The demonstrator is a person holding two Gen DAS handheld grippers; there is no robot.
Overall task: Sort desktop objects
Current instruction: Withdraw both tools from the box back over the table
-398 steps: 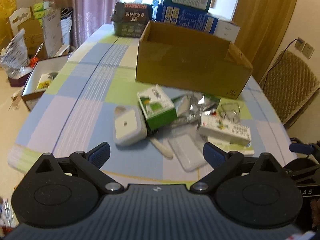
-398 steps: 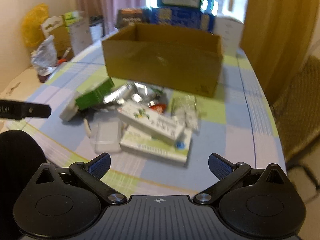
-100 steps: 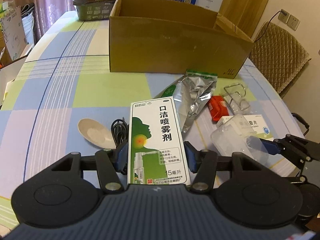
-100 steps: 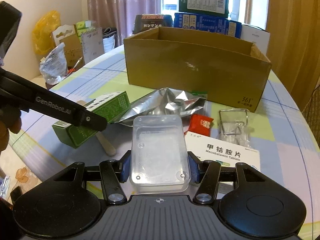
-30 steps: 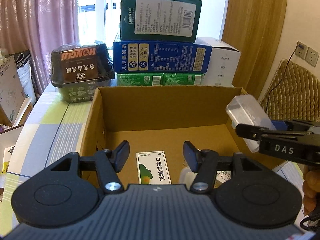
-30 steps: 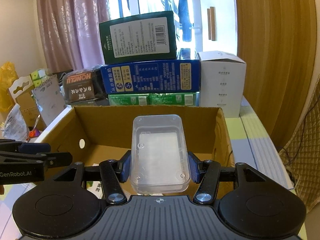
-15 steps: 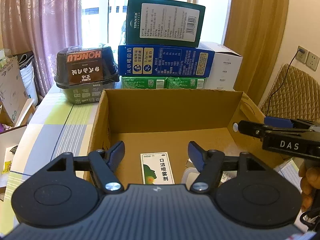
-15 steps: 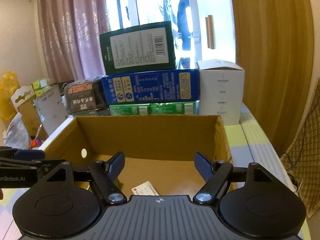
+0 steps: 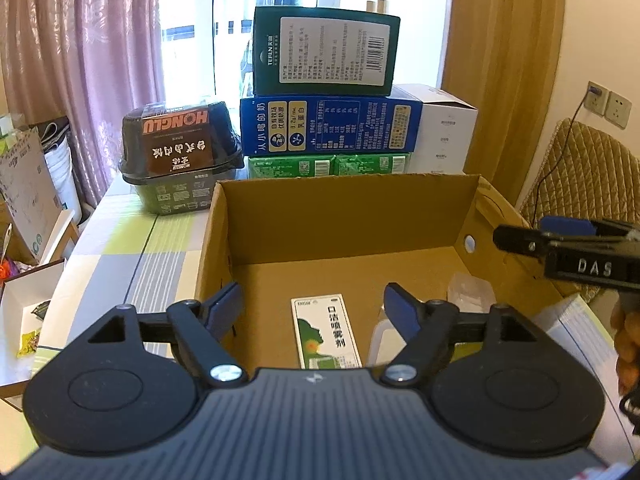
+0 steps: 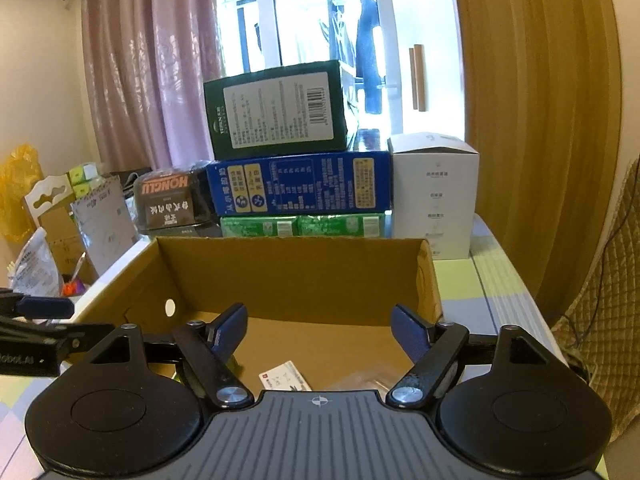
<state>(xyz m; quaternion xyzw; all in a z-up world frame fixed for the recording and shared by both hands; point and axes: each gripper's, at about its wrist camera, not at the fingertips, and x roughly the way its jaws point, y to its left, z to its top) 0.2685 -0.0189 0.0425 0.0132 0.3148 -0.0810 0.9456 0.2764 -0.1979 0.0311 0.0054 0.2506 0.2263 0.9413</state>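
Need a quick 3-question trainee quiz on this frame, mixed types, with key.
1. True or false: the left gripper is shut on the green-and-white spray box.
2. Multiple choice: where does the spray box lie? A) on the tablecloth B) on the floor of the cardboard box C) on top of the blue carton
3. Fill in: the right gripper is ____ and holds nothing.

Key
1. False: the left gripper's jaws stand apart, and the spray box lies flat below them.
2. B.
3. Open.
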